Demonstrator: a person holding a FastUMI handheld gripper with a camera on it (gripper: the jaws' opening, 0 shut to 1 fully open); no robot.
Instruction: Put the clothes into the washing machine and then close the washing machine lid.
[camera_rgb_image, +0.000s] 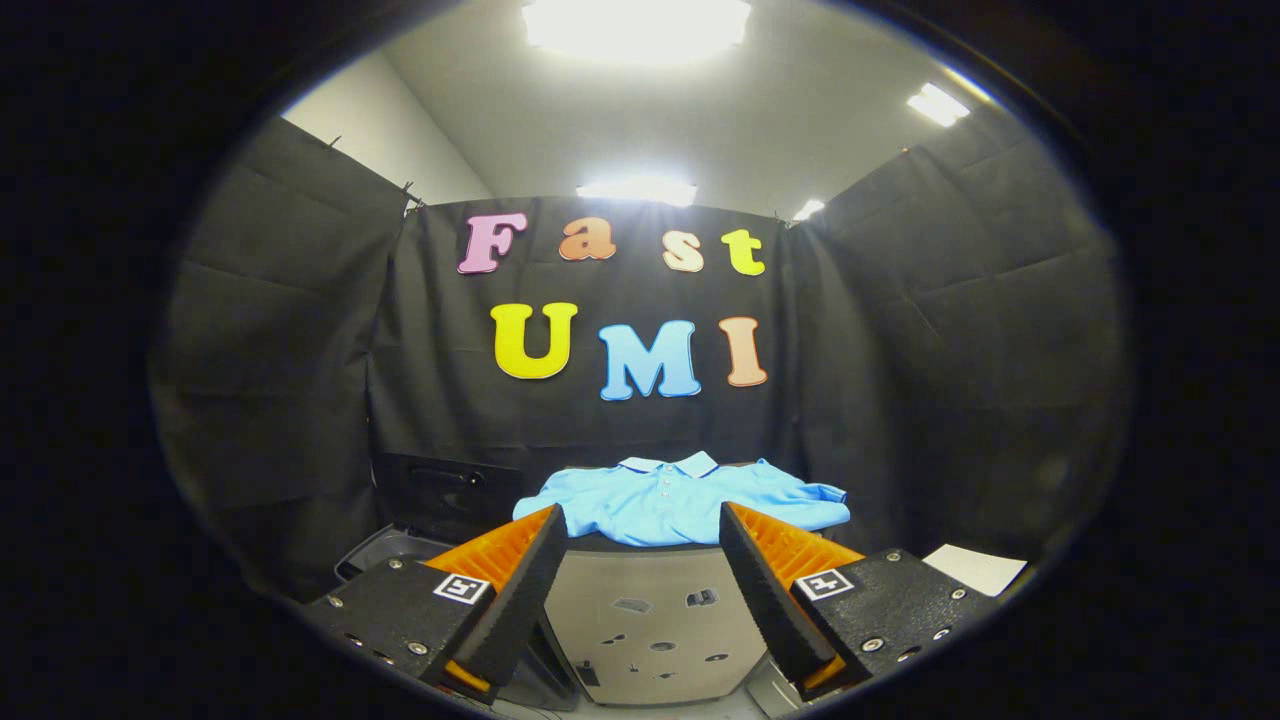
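Note:
A light blue polo shirt (685, 500) lies spread flat on top of a grey cabinet-like stand (650, 620), collar toward the back wall. My gripper (640, 525) is open, its two fingers wide apart with nothing between them, and the shirt's front edge lies just beyond the tips. To the left of the stand, lower down, is a dark washing machine (400, 550) with its black lid (450, 495) raised upright against the cloth wall.
Black cloth walls enclose the booth at the back and on both sides. A white sheet (975, 568) lies to the right of the right finger. Small dark marks and holes dot the front face of the grey stand.

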